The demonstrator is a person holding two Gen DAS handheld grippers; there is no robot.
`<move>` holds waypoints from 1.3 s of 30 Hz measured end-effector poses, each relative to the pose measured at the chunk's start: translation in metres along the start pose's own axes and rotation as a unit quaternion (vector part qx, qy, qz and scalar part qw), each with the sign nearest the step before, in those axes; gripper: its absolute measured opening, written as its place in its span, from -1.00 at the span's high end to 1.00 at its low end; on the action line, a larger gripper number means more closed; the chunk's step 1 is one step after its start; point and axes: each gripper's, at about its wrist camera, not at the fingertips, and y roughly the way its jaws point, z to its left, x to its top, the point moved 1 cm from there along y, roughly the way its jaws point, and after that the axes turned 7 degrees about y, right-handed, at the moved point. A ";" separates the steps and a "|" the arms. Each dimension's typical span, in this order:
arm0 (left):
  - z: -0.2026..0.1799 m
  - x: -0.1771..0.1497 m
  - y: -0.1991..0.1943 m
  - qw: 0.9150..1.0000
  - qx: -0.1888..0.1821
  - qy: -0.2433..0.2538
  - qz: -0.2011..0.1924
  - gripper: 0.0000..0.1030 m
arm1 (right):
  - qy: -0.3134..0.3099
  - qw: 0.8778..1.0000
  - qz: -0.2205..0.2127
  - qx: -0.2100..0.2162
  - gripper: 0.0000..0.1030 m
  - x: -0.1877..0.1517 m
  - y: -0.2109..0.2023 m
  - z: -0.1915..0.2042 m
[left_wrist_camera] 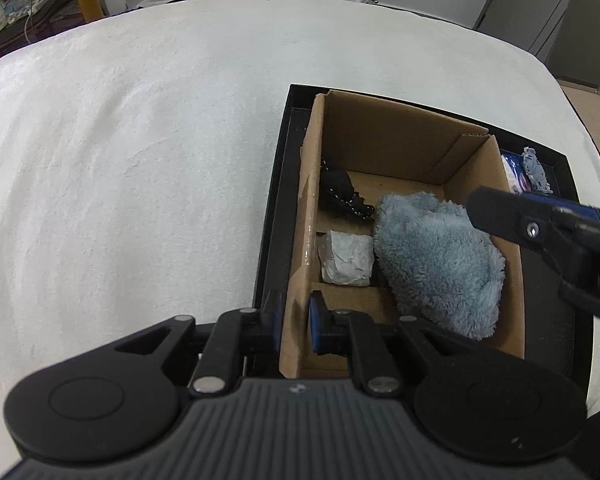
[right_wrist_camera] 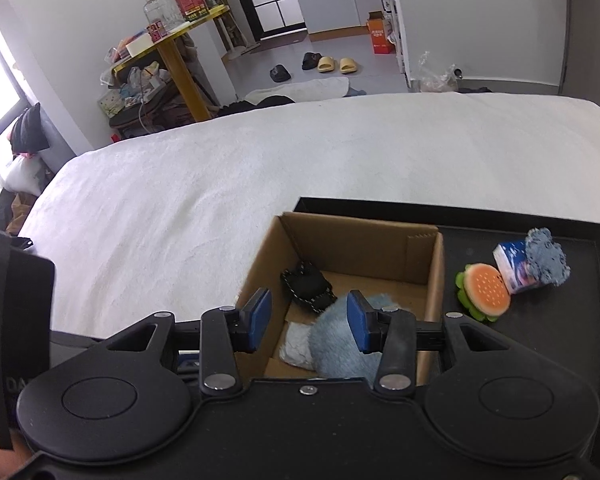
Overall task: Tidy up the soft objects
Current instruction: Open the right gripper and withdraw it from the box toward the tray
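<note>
A cardboard box [left_wrist_camera: 404,132] stands in a black tray [left_wrist_camera: 274,208] on a white bed. In the box lie a fluffy blue cloth [left_wrist_camera: 436,256], a black soft item [left_wrist_camera: 340,194] and a white wad [left_wrist_camera: 346,258]. My left gripper [left_wrist_camera: 294,320] is shut on the box's left wall. My right gripper [right_wrist_camera: 309,320] is open and empty, just above the blue cloth [right_wrist_camera: 340,344] inside the box [right_wrist_camera: 364,244]; it also shows in the left wrist view [left_wrist_camera: 540,228]. A burger toy [right_wrist_camera: 484,292], a tissue pack [right_wrist_camera: 514,266] and a grey-blue cloth [right_wrist_camera: 546,258] lie on the tray [right_wrist_camera: 592,320] to the right.
The white bed cover [left_wrist_camera: 140,160] spreads left of and beyond the tray. Past the bed edge are slippers [right_wrist_camera: 332,64] on the floor and a cluttered yellow table [right_wrist_camera: 172,44].
</note>
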 end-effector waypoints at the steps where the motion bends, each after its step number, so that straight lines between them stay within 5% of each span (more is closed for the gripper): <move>1: -0.001 0.000 0.000 1.000 0.002 0.000 -0.001 0.75 | 0.002 1.000 0.001 -0.004 0.11 -0.002 0.000 -0.002; 15: -0.007 -0.004 -0.016 0.998 0.055 0.004 -0.028 0.29 | 0.015 0.999 -0.012 -0.048 -0.33 -0.016 -0.007 -0.027; 24: -0.029 -0.005 -0.024 0.989 0.127 0.057 -0.049 0.28 | 0.027 0.999 -0.016 -0.043 -0.40 -0.016 -0.009 -0.041; 30: -0.034 -0.004 -0.027 0.986 0.142 0.060 -0.063 0.26 | 0.043 0.998 -0.031 -0.045 -0.56 -0.016 -0.013 -0.061; 32: -0.032 -0.003 -0.027 0.987 0.137 0.052 -0.065 0.19 | 0.053 0.997 -0.034 -0.043 -0.59 -0.016 -0.014 -0.070; 39: -0.037 0.001 -0.035 0.983 0.160 0.041 -0.080 -0.53 | 0.061 0.996 -0.044 -0.043 -0.67 -0.020 -0.009 -0.094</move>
